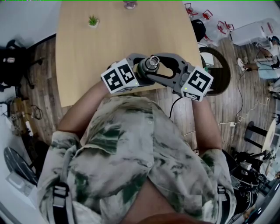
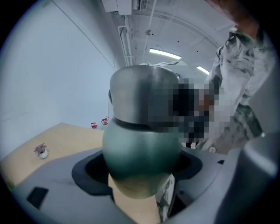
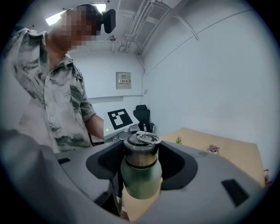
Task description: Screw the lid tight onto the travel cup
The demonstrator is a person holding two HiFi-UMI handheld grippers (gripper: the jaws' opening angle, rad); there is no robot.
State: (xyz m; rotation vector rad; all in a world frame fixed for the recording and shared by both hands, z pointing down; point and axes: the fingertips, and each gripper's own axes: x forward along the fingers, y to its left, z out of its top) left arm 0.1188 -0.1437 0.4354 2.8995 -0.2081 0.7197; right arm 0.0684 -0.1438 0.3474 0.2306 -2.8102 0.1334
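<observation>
Grip check, my left gripper (image 2: pixel 141 177) clamped on green rounded metal travel cup (image 2: pixel 141 153), my right gripper (image 3: pixel 141 175) standing apart around steel ring-topped lid (image 3: pixel 141 150).

From the head view we see only the lid (image 1: pixel 152 64); the green body of the travel cup (image 3: pixel 141 177) is hidden beneath it. A small thing (image 1: pixel 130 4) at the far edge of the table (image 1: pixel 87 65) is cut off by the picture's top.

Your right hand-held gripper (image 3: pixel 140 159) has its jaws either side of the green cup (image 3: pixel 141 180), with gaps beside the steel lid (image 3: pixel 141 153). Behind it, a plant (image 3: pixel 178 140) sits on the worktop (image 3: pixel 238 153).
</observation>
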